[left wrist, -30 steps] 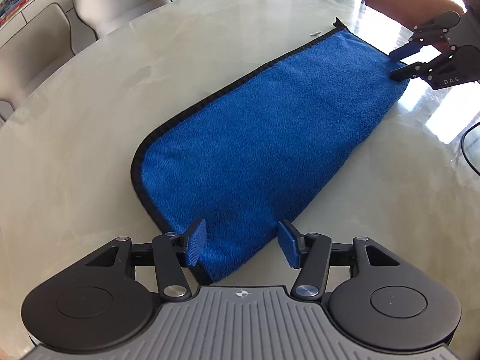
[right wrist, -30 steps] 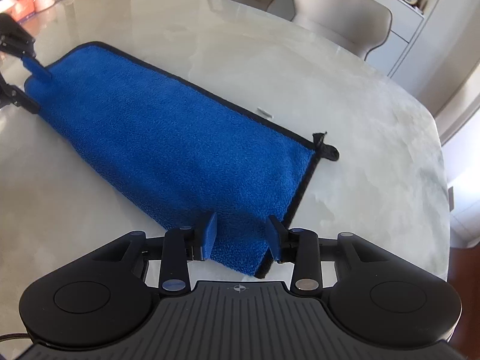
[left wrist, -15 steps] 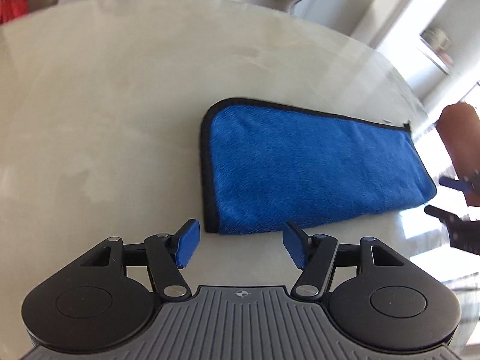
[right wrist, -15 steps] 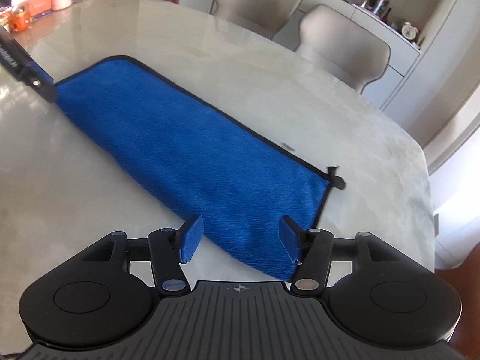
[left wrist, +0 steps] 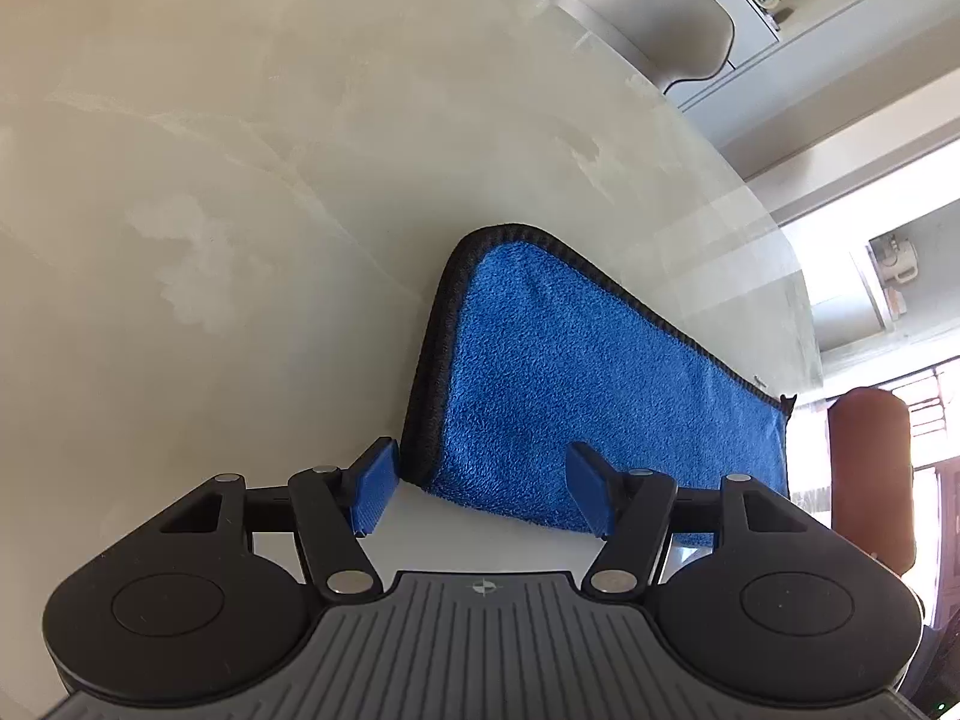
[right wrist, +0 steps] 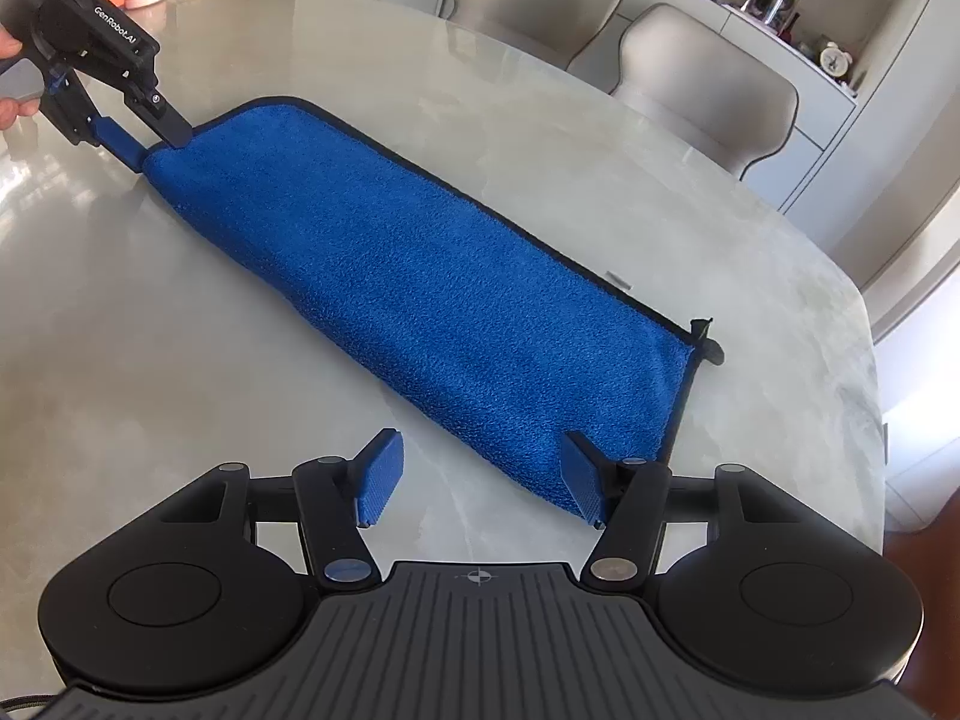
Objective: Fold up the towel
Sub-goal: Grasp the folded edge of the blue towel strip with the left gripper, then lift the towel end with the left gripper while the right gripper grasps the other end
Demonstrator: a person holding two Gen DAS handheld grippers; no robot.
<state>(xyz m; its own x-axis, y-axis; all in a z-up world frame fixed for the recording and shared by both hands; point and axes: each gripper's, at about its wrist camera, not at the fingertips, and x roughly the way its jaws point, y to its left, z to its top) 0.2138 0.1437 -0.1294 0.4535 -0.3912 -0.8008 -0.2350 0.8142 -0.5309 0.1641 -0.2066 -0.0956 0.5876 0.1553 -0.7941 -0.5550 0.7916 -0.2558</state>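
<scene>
The blue towel lies flat on the pale marble table, folded into a long narrow strip with a black hem along its far edge. In the right wrist view it runs from the far left down to the near right, and a small black loop sticks out at its right end. The right gripper is released, its two blue pads wide apart, and it holds nothing; its right pad is over the near right corner of the towel and its left pad is over the bare table. The left gripper appears in the same view at the far left end of the towel, with its fingers apart at the short edge. In the left wrist view the left gripper is also spread open, with the near corner of the towel between its pads, not pinched. Beige chairs stand behind the table.
</scene>
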